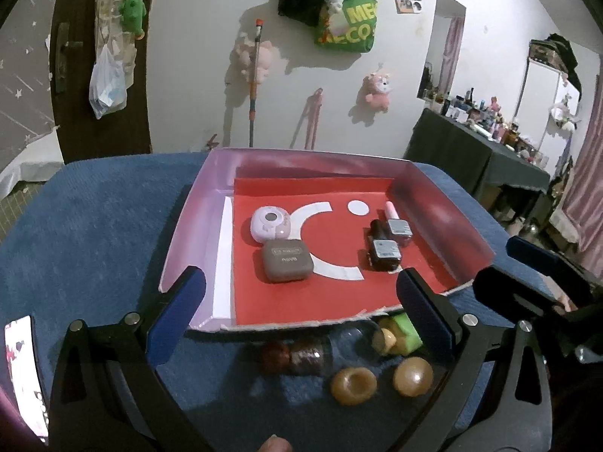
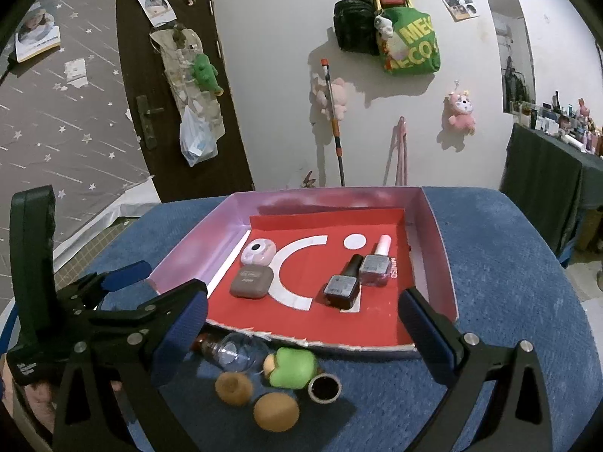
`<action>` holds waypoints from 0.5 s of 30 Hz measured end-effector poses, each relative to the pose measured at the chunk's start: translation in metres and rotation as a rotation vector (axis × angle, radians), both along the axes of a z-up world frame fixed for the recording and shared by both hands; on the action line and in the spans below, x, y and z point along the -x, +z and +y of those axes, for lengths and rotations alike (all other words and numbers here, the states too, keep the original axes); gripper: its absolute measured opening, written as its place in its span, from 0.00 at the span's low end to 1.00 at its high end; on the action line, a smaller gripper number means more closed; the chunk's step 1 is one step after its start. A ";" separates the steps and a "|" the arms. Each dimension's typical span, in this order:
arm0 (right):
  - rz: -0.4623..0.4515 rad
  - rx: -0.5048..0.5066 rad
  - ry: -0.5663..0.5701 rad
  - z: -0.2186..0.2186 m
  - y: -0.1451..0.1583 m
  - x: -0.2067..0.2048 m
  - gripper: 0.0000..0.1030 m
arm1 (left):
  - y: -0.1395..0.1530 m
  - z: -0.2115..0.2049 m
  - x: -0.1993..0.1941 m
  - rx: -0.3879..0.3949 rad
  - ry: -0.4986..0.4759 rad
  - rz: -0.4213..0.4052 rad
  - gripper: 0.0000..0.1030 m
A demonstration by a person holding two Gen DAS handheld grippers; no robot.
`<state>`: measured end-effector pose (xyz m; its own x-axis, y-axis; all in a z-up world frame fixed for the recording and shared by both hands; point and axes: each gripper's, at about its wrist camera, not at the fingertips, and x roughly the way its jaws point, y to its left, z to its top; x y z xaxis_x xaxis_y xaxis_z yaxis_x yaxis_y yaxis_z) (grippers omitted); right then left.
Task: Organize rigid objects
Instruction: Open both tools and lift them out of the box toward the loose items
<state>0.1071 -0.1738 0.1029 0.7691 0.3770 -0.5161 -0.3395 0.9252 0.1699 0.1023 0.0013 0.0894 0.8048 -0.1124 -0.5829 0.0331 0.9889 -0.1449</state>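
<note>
A shallow red-floored box (image 1: 264, 309) (image 2: 429, 222) lies on the blue cloth. In it sit a round lilac case (image 1: 269, 223) (image 2: 257, 251), a brown case (image 1: 287, 260) (image 2: 251, 281), a dark bottle (image 1: 383, 250) (image 2: 342, 287) and a pink-capped bottle (image 1: 397, 226) (image 2: 375, 265). In front of the box lie a clear bottle with a brown cap (image 1: 301, 354) (image 2: 237, 352), a green bottle (image 1: 401, 333) (image 2: 292, 367), two wooden caps (image 1: 354, 385) (image 2: 276, 411) and a dark tube (image 2: 325, 388). My left gripper (image 1: 301, 309) and right gripper (image 2: 305, 324) are open and empty above these loose items.
A phone (image 1: 24, 373) lies at the table's left edge. The left gripper's body (image 2: 56, 324) shows at left in the right wrist view. A dark door (image 2: 181, 75), hung bags and plush toys are behind. A cluttered side table (image 1: 490, 143) stands at right.
</note>
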 end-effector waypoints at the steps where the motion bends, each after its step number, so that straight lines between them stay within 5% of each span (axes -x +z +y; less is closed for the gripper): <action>1: -0.004 0.002 -0.001 0.001 0.000 0.003 1.00 | 0.000 0.000 0.001 0.002 0.001 0.001 1.00; 15: -0.002 -0.011 -0.014 -0.003 -0.010 0.029 1.00 | -0.012 -0.002 0.026 -0.014 0.011 0.018 1.00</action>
<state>0.0780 -0.1766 0.0932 0.7751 0.3722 -0.5106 -0.3271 0.9277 0.1798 0.0763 -0.0008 0.0778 0.7949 -0.0955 -0.5991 0.0199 0.9911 -0.1317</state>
